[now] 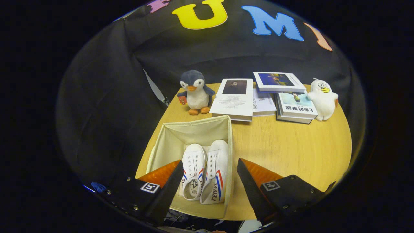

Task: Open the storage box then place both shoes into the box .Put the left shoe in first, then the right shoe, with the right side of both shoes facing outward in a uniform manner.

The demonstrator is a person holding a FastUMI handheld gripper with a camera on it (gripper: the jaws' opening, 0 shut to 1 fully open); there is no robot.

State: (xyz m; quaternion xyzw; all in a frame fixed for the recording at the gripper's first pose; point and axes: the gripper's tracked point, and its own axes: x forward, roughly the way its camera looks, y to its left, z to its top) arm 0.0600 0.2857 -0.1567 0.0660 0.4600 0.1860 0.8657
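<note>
A: What is here, and how many of each?

B: One open fabric box [174, 136] sits on a round wooden table [291, 152]. Two white shoes [204, 171] lie inside it, side by side and touching, toes pointing away from the camera. Both have red and blue stripes on their sides. The left shoe [193, 170] lies flat; the right shoe [216, 171] tilts on its side against the box wall.

A: And the gripper?

B: One gripper [210, 181], seen from just behind its two fingers. The fingers are spread wide apart and grasp nothing. The near end of the box and the shoes' heels lie between them, lower down. One finger hangs over the box's left wall, the other over bare table beside the box's right wall.

A: What else is on the table?

B: Beyond the box, two soft toys: one penguin [195, 92] near the far left, and one white duck-faced toy [322, 98] at the far right. Between them lie about five books [268, 97], some stacked, though the exact count is hard to tell.

A: And the room?

B: Black cloth [106, 106] hangs behind and around the table as a wall.
</note>
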